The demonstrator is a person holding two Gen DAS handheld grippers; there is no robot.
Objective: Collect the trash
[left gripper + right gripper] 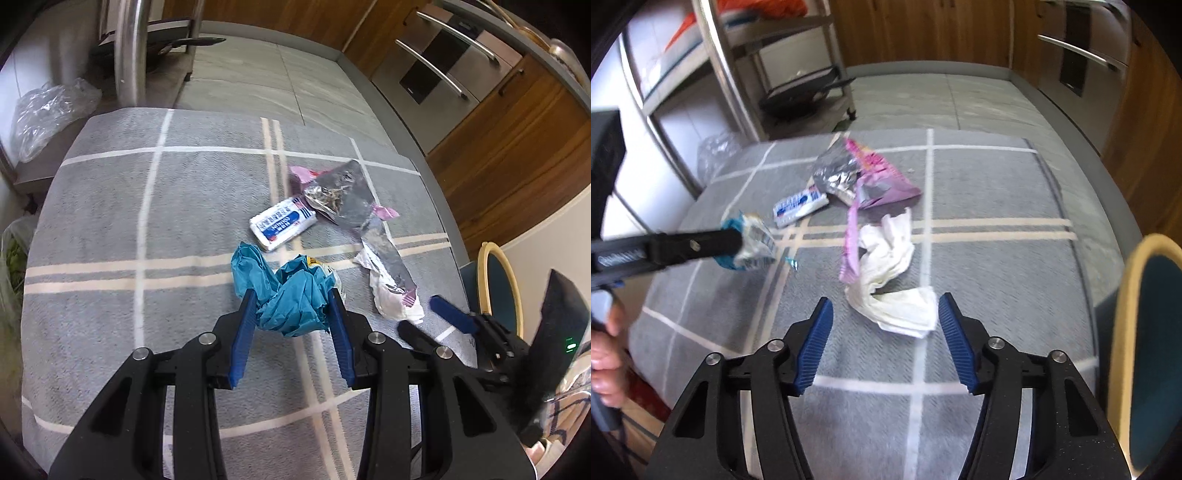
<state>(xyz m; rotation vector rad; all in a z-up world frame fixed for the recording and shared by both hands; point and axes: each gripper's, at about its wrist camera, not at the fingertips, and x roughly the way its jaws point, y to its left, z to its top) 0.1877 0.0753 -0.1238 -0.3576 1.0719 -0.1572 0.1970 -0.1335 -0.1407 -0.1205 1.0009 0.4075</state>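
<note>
Here we hold the crumpled teal paper (291, 299) clamped in the left gripper (291, 310), lifted off the grey checked rug (110, 206). Our right gripper (884, 321) hangs with jaws apart over the white tissue (897, 306), not pressing it. Beyond the tissue lie a pink foil wrapper (875, 177) and a small white-and-blue packet (799, 208).

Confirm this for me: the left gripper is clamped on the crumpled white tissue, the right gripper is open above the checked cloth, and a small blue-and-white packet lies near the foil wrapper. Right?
Not quite. The left gripper is clamped on a crumpled teal wrapper, as the left wrist view shows. The white tissue lies loose on the checked cloth ahead of the open right gripper. The blue-and-white packet does lie near the foil wrapper.
</note>
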